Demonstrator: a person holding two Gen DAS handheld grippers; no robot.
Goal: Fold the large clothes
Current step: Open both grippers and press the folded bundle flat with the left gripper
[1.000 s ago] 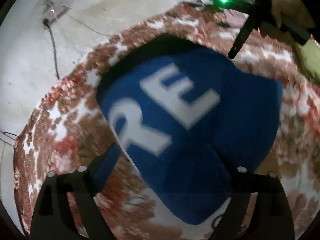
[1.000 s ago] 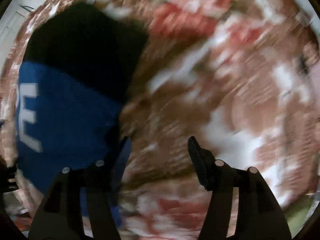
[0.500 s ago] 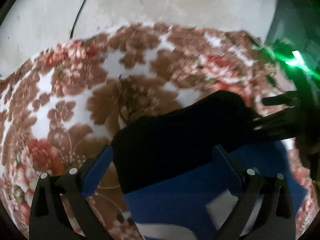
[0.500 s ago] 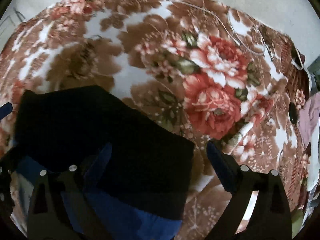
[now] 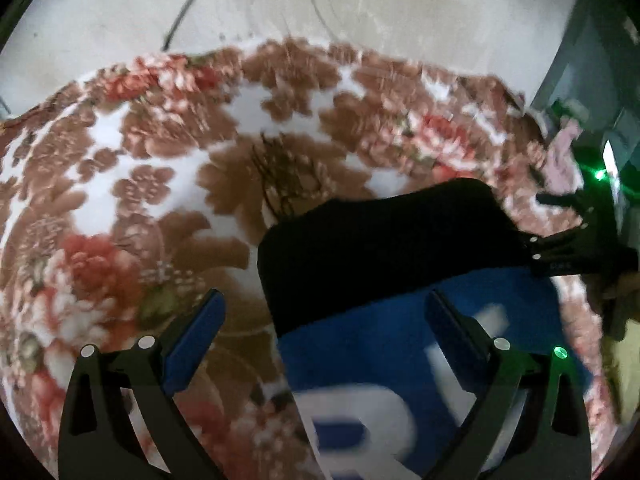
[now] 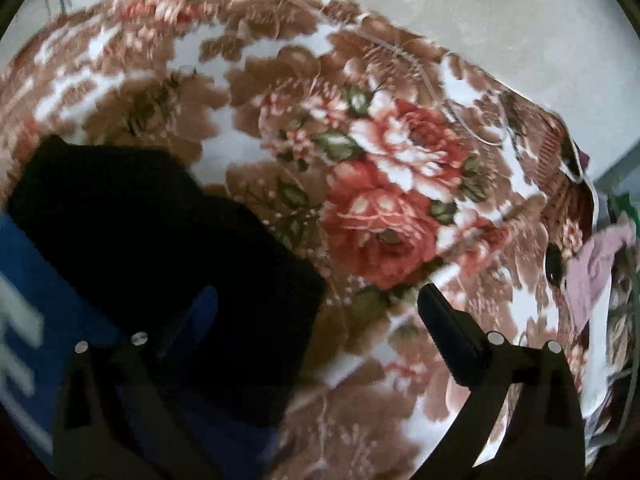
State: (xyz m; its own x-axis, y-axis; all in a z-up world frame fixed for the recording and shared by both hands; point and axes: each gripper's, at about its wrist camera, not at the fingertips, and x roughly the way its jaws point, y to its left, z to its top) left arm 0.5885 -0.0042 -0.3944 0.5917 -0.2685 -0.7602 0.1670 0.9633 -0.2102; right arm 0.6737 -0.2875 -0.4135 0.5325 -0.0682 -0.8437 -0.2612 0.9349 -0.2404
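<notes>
A folded blue garment with white letters and a black band (image 5: 384, 248) lies on the floral blanket (image 5: 140, 168). My left gripper (image 5: 324, 312) is open above the garment's near left corner, one finger over the blanket, one over the blue cloth. My right gripper (image 6: 316, 308) is open above the garment's black right end (image 6: 160, 240). The right gripper also shows in the left wrist view (image 5: 568, 252), at the black band's right edge. Neither gripper holds cloth.
The blanket covers a bed that ends at a pale wall (image 5: 360, 8) behind. A pink cloth (image 6: 596, 276) and a dark small object (image 6: 554, 268) lie at the bed's right edge. A green light (image 5: 599, 175) glows at the right.
Both grippers swung from a high view of the whole garment down to its black end, then drew slightly back. Both stayed open.
</notes>
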